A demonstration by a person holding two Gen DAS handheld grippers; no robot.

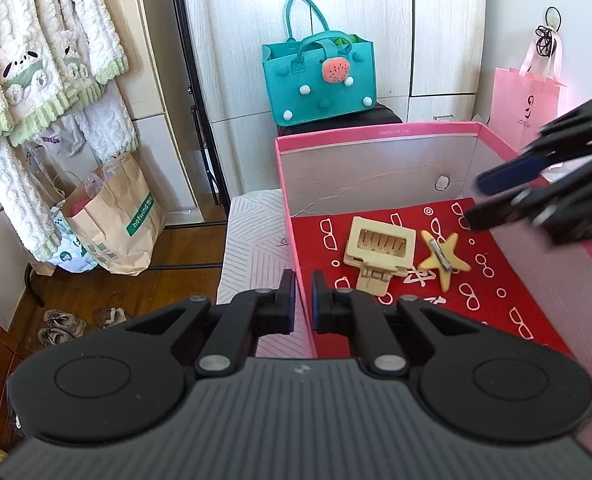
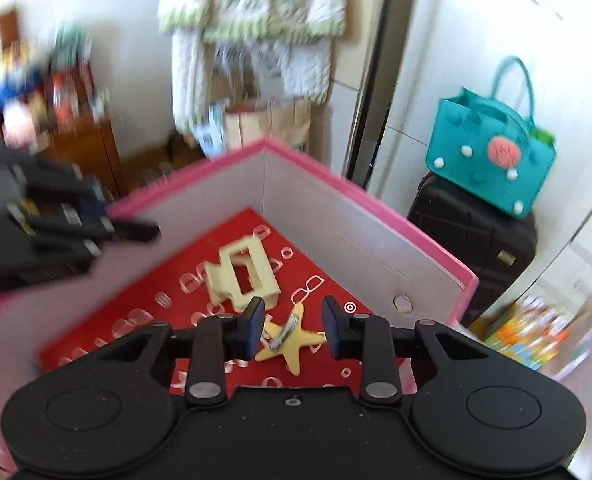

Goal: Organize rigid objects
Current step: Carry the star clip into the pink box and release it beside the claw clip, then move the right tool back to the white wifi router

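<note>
My right gripper half open, empty, above star clip in pink box; clip's metal bar runs away from me, tilted. Left gripper pinches box wall.

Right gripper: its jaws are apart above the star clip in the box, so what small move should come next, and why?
Probably lift the right gripper clear of the pink box. Its jaws stand open with nothing pressed between them, and the yellow star hair clip lies loose on the red liner beside the cream claw clip. The left gripper is shut on the box wall, steadying it.
</note>
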